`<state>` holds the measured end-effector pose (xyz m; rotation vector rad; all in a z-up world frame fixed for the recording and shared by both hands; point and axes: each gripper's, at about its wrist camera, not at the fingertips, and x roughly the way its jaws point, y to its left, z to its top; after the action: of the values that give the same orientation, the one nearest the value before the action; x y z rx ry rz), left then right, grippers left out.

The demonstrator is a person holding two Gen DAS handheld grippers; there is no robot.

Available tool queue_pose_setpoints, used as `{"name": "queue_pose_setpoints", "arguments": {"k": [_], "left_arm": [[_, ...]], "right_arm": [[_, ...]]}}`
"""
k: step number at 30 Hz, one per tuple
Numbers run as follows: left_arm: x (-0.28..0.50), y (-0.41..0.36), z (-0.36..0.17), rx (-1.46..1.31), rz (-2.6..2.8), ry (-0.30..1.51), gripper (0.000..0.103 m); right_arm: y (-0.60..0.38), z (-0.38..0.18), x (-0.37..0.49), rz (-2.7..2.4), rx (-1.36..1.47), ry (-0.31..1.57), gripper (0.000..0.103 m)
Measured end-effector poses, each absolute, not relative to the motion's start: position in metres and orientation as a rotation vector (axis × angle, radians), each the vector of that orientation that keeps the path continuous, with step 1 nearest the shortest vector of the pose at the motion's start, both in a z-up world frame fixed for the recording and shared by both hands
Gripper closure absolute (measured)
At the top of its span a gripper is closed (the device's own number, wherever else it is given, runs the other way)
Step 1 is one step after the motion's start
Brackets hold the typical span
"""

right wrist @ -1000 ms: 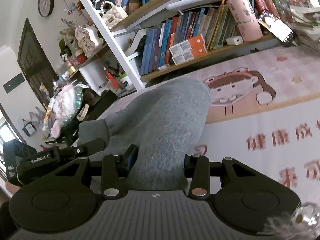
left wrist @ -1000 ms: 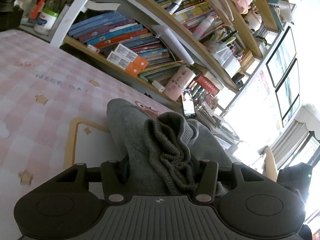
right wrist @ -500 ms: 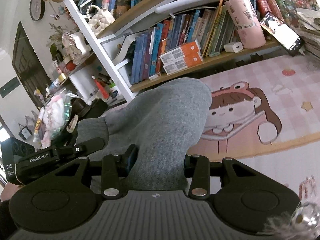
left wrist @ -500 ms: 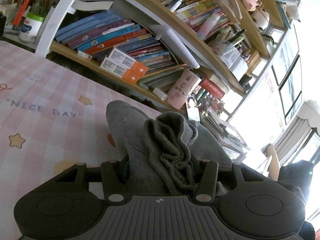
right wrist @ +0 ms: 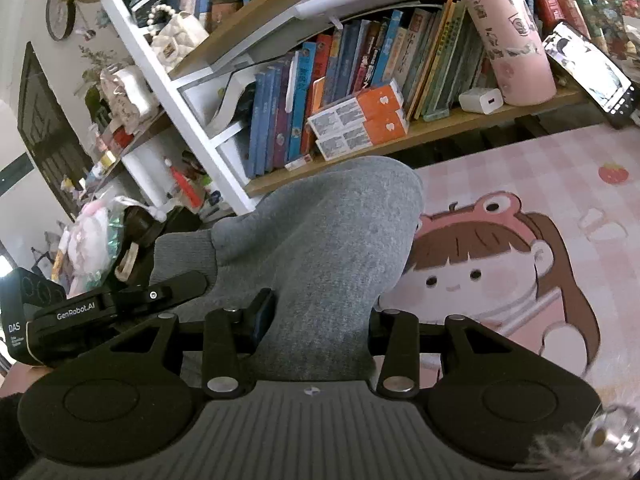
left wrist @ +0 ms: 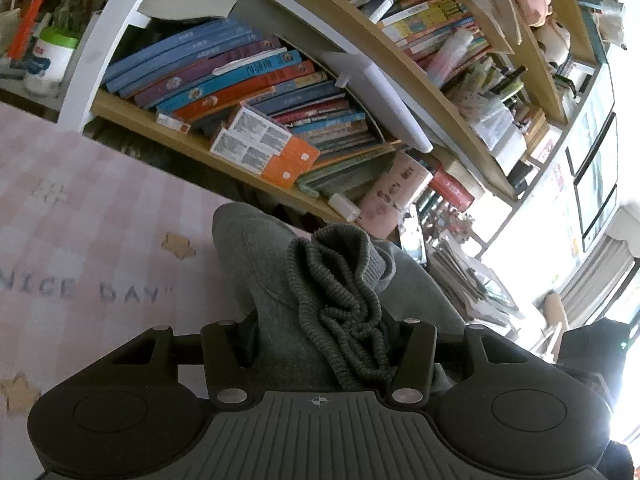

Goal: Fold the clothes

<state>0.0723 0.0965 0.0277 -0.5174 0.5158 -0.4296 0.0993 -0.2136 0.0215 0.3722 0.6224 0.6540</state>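
Left wrist view: the left hand-held gripper [left wrist: 320, 344] is clamped on a grey knit garment [left wrist: 280, 280], its ribbed hem [left wrist: 340, 312] bunched between the fingers. Right wrist view: the right hand-held gripper [right wrist: 316, 328] is apparently clamped on the same garment, which rises ahead of it above the pink cartoon mat [right wrist: 520, 248].

A pink checked mat [right wrist: 560, 168] with a cartoon girl [right wrist: 500, 264] covers the surface below a wooden bookshelf [right wrist: 460, 126]. On that shelf, leaning books [right wrist: 304, 92] stand beside two orange-and-white boxes [right wrist: 360, 120], a white charger [right wrist: 480, 101] and a pink tube [right wrist: 508, 40]. A phone [right wrist: 588, 66] leans at the mat's far right corner.
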Motion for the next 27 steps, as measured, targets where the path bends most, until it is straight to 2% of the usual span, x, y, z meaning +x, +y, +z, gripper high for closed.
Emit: {"name": "queue_pose_setpoints", "arguments": {"k": [18,27], "left_arm": [[0.187,0.098,0.019,-0.528,-0.435,0.508,0.052],[0.254,0.111,-0.006,-0.638,-0.431,0.535,0.052]], "right_arm": [[-0.218,0.006,0.215,0.641,0.473,0.644,0.064],[-0.223,-0.014,0.278,0.629,0.588,0.685,0.064]]}}
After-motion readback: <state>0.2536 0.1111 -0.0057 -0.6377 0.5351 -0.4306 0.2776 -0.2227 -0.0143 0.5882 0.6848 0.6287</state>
